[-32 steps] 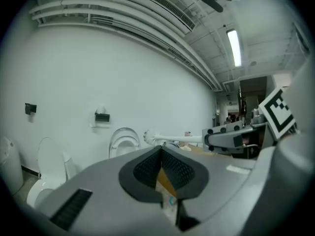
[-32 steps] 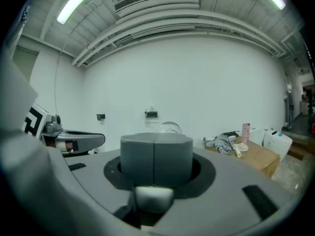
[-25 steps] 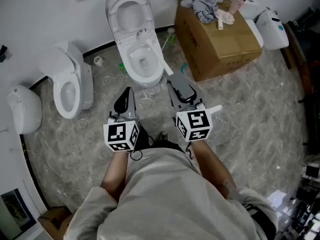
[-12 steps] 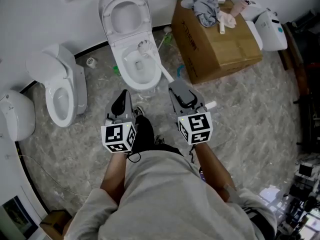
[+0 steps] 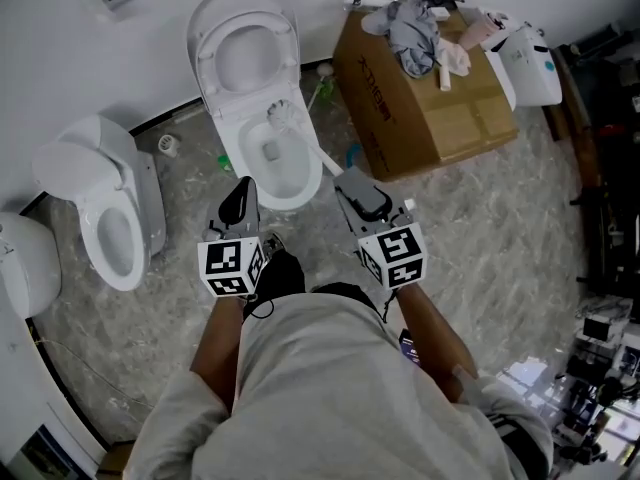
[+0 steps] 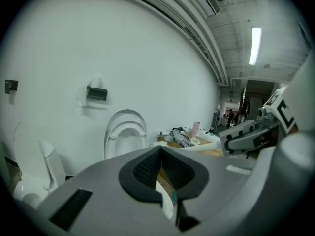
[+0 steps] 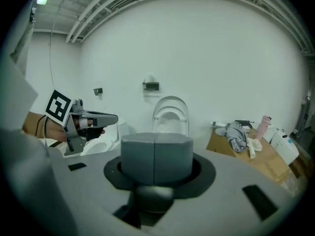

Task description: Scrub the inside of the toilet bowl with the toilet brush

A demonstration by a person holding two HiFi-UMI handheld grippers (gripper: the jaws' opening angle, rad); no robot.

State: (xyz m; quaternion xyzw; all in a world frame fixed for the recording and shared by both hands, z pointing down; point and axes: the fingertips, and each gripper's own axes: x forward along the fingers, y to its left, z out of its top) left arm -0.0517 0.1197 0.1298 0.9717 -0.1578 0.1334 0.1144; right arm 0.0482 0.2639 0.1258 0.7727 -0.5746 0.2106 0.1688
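In the head view a white toilet point(image 5: 243, 164) stands with its lid and seat raised. The white toilet brush head point(image 5: 279, 114) rests inside the bowl near its back rim. Its white handle point(image 5: 323, 154) slants down to the right, into my right gripper point(image 5: 351, 179), which is shut on it. A stub of the handle pokes out at the gripper's right side. In the right gripper view the grey pads point(image 7: 155, 154) are pressed together and hide the handle. My left gripper point(image 5: 243, 190) hovers in front of the bowl, shut with nothing in it; its black pads point(image 6: 161, 155) meet at the tip.
A second toilet point(image 5: 108, 218) stands at the left. A cardboard box point(image 5: 425, 93) with a grey cloth point(image 5: 410, 20) on it is right of the bowl, with a white appliance point(image 5: 527, 63) beyond. A tape roll point(image 5: 166, 145) lies on the marble floor.
The head view has shifted, so the toilets and the box slide left and down. The brush head stays at the back of the bowl. Both grippers keep their state.
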